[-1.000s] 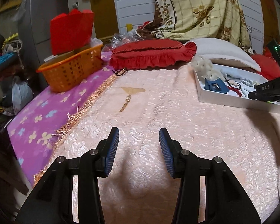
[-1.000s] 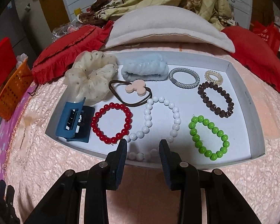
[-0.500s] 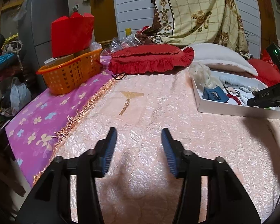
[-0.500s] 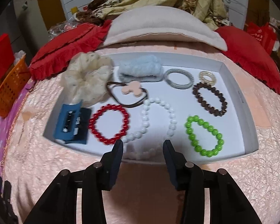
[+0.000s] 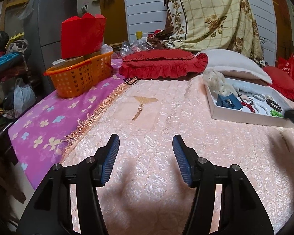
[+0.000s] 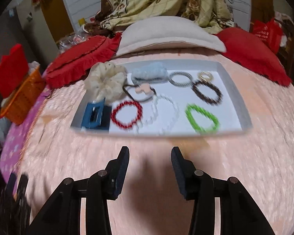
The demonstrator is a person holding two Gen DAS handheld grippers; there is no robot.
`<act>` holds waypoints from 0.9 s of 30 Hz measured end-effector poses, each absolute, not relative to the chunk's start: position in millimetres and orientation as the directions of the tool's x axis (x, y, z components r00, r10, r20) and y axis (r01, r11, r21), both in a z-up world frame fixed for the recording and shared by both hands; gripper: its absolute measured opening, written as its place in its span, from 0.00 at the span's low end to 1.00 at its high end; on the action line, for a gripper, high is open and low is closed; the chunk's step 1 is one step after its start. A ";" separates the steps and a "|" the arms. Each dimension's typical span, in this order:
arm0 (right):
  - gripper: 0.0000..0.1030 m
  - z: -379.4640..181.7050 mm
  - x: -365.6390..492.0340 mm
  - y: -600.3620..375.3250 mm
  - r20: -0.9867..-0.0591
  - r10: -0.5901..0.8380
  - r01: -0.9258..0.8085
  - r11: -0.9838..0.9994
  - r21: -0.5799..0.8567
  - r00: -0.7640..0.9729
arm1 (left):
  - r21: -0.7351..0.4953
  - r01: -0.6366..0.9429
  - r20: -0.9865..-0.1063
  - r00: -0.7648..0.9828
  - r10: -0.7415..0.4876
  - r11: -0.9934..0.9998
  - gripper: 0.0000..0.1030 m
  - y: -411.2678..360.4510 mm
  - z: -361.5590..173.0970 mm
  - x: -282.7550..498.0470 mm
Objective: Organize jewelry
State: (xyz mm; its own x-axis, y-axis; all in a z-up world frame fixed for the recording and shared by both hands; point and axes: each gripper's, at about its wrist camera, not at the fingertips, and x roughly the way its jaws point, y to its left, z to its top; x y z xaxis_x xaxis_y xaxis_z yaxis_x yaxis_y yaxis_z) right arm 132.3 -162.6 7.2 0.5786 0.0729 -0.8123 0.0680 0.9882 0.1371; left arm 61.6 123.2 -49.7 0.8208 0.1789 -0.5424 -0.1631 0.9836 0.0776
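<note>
Pink quilted bedspread (image 5: pixel 147 117): both grippers are held over it, empty. Left gripper (image 5: pixel 146 154) jaws spread, lately widened. Right gripper (image 6: pixel 150 162) jaws parted. White tray (image 6: pixel 243 105), beyond the right gripper: red bracelet (image 6: pixel 126 114), white bracelet (image 6: pixel 164 115), green bracelet (image 6: pixel 201 118), blue clip (image 6: pixel 96 115) at its near-left corner.

Our right gripper (image 6: pixel 150 152) has backed off from the white tray (image 6: pixel 243 105), so there's a strip of pink bedspread (image 6: pixel 245 172) between them now. Both sets of jaws have just been opening with nothing between them, and our left gripper (image 5: pixel 146 144) has spread noticeably wider too.
</note>
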 end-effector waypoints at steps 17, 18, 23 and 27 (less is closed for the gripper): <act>0.41 6.7 16.3 -215.7 -0.751 0.008 0.152 0.978 0.144 0.661 | 0.094 -0.265 -0.120 0.954 0.275 0.960 1.00 78.7 96.8 -57.6; 0.41 8.3 13.4 -214.5 -0.743 0.010 0.148 0.978 0.147 0.670 | 0.108 -0.269 -0.085 0.957 0.278 0.957 1.00 73.6 101.5 -67.3; 0.41 9.7 -1.1 -210.3 -0.712 0.019 0.128 0.980 0.153 0.702 | 0.122 -0.185 -0.107 0.974 0.198 0.975 1.00 55.7 115.9 -91.6; 0.41 7.3 -6.7 -211.6 -0.707 0.018 0.127 0.980 0.153 0.707 | 0.046 -0.119 -0.207 0.970 0.126 0.992 1.00 50.3 111.7 -90.1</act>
